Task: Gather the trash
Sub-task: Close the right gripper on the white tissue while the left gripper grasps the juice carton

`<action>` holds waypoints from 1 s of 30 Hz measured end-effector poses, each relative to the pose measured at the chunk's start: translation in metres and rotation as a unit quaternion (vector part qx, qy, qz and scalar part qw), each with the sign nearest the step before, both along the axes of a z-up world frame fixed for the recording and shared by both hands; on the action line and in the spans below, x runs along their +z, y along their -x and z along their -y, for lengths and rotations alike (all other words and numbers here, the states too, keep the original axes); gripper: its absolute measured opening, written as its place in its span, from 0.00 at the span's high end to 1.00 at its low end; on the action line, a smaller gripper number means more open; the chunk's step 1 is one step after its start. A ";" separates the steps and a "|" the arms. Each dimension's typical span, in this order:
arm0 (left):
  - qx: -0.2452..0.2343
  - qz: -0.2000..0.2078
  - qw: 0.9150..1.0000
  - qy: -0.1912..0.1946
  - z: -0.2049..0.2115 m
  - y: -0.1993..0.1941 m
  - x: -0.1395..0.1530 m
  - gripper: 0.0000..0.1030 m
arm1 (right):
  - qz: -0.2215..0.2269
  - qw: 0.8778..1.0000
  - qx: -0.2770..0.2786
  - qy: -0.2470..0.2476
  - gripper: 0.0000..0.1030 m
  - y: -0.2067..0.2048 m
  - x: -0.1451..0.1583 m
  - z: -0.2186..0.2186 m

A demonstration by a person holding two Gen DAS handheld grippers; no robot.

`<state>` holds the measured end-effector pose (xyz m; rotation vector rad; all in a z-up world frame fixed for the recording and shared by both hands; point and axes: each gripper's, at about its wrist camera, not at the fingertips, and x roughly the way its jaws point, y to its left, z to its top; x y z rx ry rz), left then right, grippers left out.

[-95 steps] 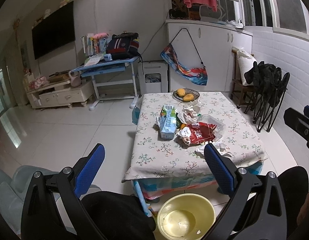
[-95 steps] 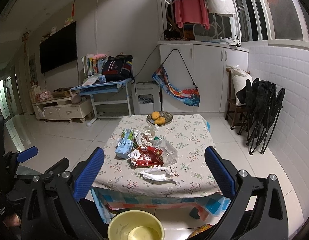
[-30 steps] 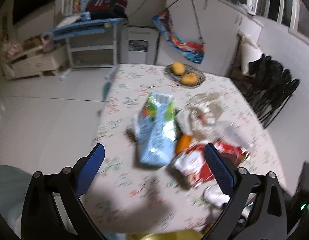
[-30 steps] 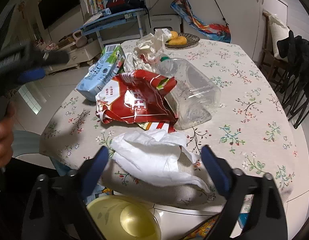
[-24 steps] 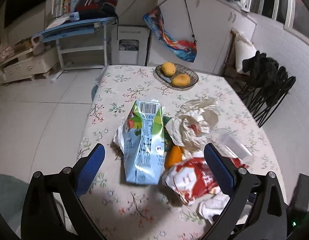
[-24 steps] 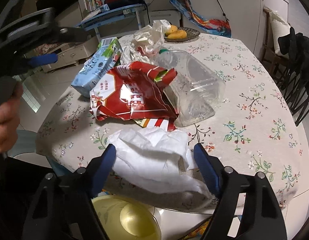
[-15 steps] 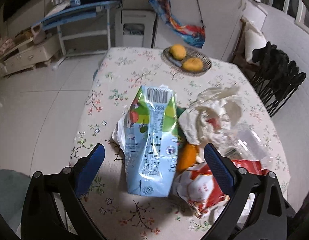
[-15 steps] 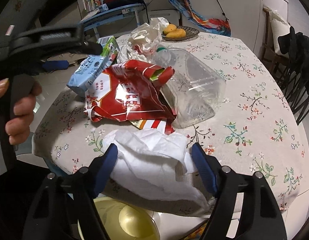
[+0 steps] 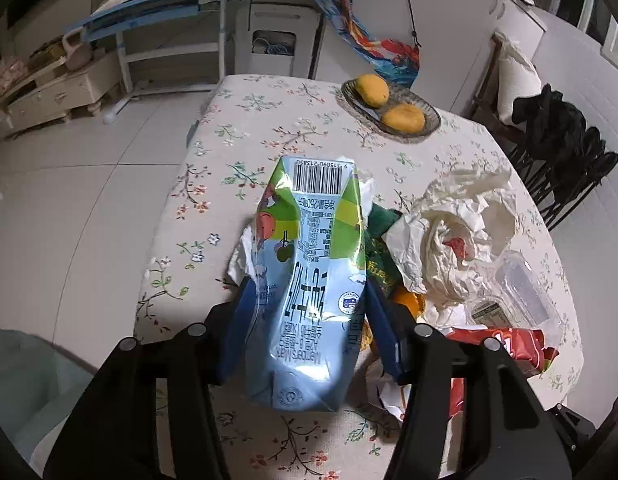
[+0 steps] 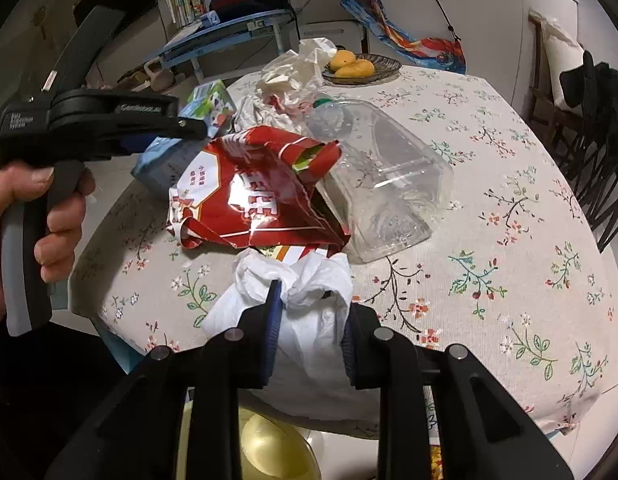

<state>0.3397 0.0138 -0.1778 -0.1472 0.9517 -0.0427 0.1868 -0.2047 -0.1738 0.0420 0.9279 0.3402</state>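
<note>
Table with floral cloth carries the whole trash pile along its near half; fruit basket with two yellow fruits sits at the far edge, not trash by my read

Change vs half a second ago: both grippers were wide open around their targets, now both are closed on them
- left gripper: blue pads pressed into both sides of the milk carton, carton walls visibly dented inward. Carton lies near the left edge of the table, barcode end pointing to the far edge
- right gripper: fingers pinched into the white tissue wad at the near edge of the table, tissue bunched up between them and partly draped over the edge

Can't tell whether either item has left the cloth yet, so I judge grasp done, lift pending

Remaining on the table, big to small:
- clear plastic jar, on its side, mid-table
- red snack bag, touching the jar and overlapping the tissue's far end
- crumpled white paper, beyond the jar towards the basket
- something orange under the paper, beside the carton, too hidden to name

Yellow bin sits on the floor below the near edge, right under the right gripper; likely drop target

Risk: tissue is loose and may snag the red bag on lift
</note>
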 end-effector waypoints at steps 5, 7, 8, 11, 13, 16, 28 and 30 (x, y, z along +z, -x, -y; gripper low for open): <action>-0.002 0.033 0.999 -0.043 0.001 0.007 0.011 0.25 | -0.002 1.000 -0.002 -0.008 0.74 -0.001 0.000 0.002; -0.007 0.021 0.999 -0.031 -0.002 0.005 0.008 0.36 | -0.003 1.000 -0.002 -0.011 0.74 -0.002 0.000 0.002; -0.011 0.016 1.000 -0.024 -0.003 0.004 0.006 0.40 | -0.003 1.000 -0.002 -0.012 0.74 -0.001 -0.001 0.002; -0.030 0.015 0.999 -0.002 -0.001 0.004 0.005 0.62 | -0.005 1.000 -0.003 -0.020 0.74 -0.002 -0.001 0.005; -0.039 0.025 0.999 -0.019 0.004 0.006 0.009 0.77 | -0.008 0.999 -0.004 -0.030 0.78 -0.002 -0.001 0.008; -0.041 0.024 0.999 -0.009 0.001 0.009 0.010 0.84 | -0.011 0.999 -0.007 -0.040 0.79 -0.003 0.000 0.011; -0.028 -0.003 1.000 -0.012 0.013 -0.012 -0.009 0.38 | -0.015 0.999 -0.006 -0.045 0.79 -0.001 -0.004 0.009; -0.032 -0.003 0.999 -0.010 0.015 -0.013 -0.009 0.41 | -0.016 0.999 -0.006 -0.047 0.79 -0.002 -0.003 0.010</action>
